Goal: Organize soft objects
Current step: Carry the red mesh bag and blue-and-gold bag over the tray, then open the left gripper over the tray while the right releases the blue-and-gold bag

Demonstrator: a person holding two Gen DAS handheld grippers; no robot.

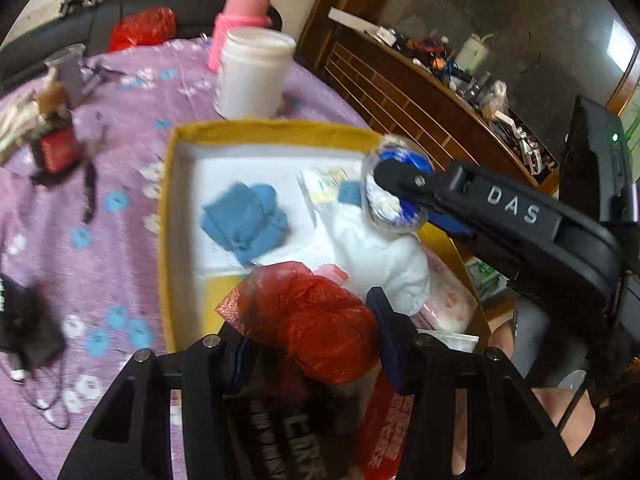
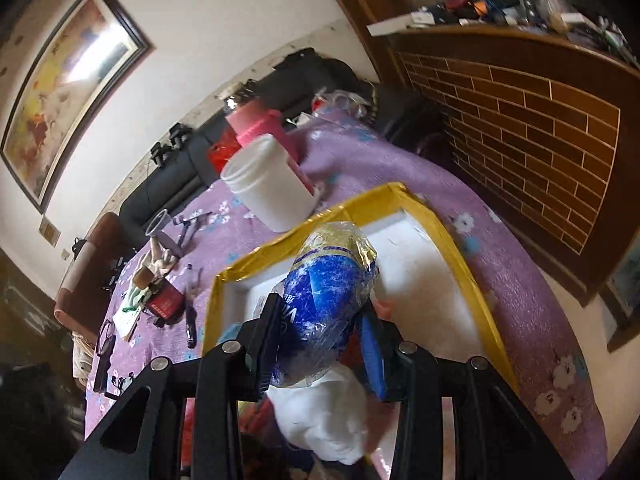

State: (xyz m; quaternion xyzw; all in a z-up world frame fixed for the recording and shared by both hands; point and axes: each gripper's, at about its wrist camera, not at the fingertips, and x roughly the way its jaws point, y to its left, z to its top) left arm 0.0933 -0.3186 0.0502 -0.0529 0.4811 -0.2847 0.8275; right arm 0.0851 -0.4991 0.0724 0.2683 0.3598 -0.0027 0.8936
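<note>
A yellow-rimmed box with a white floor lies on the purple bedspread; it also shows in the right wrist view. In it lie a blue cloth and a white soft bundle. My left gripper is shut on a crumpled red mesh bag over the box's near edge. My right gripper is shut on a blue and white plastic-wrapped pack above the box. The pack also shows in the left wrist view, with the right gripper reaching in from the right.
A white jar and a pink bottle stand behind the box. Small clutter, a red item and cables lie on the bedspread at left. A wooden headboard with a cluttered shelf runs along the right.
</note>
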